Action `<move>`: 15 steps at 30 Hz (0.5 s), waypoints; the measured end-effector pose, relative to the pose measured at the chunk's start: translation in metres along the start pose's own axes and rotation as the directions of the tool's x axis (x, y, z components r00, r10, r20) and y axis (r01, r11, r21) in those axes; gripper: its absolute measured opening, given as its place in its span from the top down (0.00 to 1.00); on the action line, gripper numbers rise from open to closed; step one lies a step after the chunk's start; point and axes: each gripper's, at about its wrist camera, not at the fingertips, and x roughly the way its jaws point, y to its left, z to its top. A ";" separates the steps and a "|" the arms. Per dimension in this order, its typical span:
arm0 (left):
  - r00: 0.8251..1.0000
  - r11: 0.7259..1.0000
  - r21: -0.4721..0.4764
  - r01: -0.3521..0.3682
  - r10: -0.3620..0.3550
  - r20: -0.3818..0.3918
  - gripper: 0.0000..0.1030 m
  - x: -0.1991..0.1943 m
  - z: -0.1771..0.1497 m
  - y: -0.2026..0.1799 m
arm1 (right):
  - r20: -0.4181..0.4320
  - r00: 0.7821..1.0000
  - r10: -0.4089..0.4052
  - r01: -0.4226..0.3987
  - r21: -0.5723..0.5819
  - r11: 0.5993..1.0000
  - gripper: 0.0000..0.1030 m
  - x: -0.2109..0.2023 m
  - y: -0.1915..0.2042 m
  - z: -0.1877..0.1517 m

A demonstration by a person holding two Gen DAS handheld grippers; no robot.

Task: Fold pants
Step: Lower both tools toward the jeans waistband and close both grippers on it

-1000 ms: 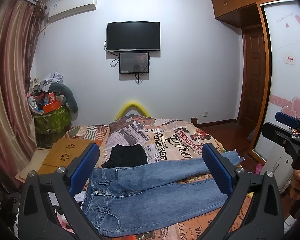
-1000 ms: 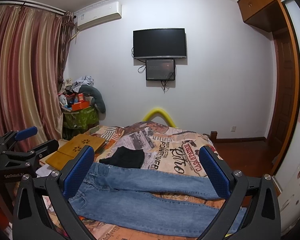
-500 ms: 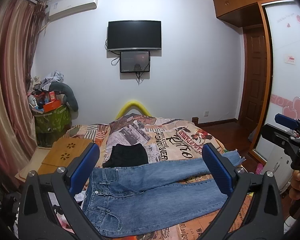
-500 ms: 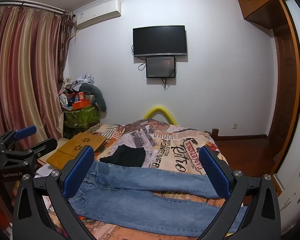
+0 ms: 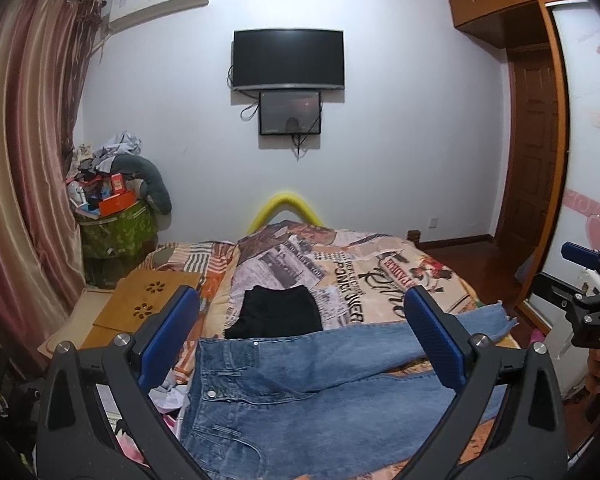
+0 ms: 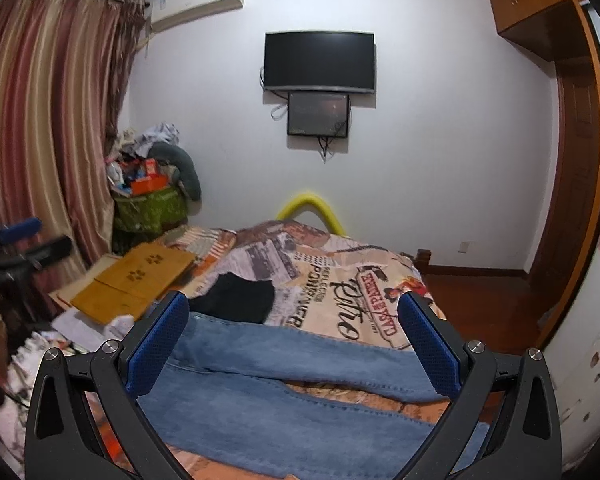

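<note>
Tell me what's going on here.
A person holds a two-finger tool in each hand above a bed. Blue jeans lie flat and unfolded across it, waistband toward the left tool, beside a folded black garment. The left tool and right tool are open, holding nothing.

Even, soft indoor light, source out of view; white wall (image 5: 400,120) evenly lit, greying toward the corners. No hard shadows, only faint ones under the television (image 5: 288,58). Its screen is dark, no glare; the smaller screen (image 5: 290,112) below carries a dim reflection. Strong fisheye bend: curtain (image 6: 48,120) and wardrobe (image 5: 540,120) bow inward, black vignette at the corners. Left wrist view sharp. Right wrist view softer (motion blur strongest at left edge, over the clutter and the other gripper (image 6: 20,248)). Colours slightly cool.
</note>
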 end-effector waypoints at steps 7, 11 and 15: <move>0.994 0.997 -0.006 -0.083 0.082 -0.077 0.00 0.069 -0.003 0.042 | -0.103 0.995 -0.019 0.017 -0.021 1.000 0.00 0.067 -0.013 -0.004; 0.983 0.992 -0.027 -0.120 0.115 -0.144 0.00 0.117 -0.013 0.073 | -0.157 0.987 -0.022 0.017 -0.032 0.999 0.00 0.106 -0.017 -0.008; 0.964 0.984 -0.054 -0.168 0.152 -0.220 0.00 0.169 -0.033 0.107 | -0.221 0.975 -0.014 0.009 -0.022 1.000 0.00 0.147 -0.025 -0.015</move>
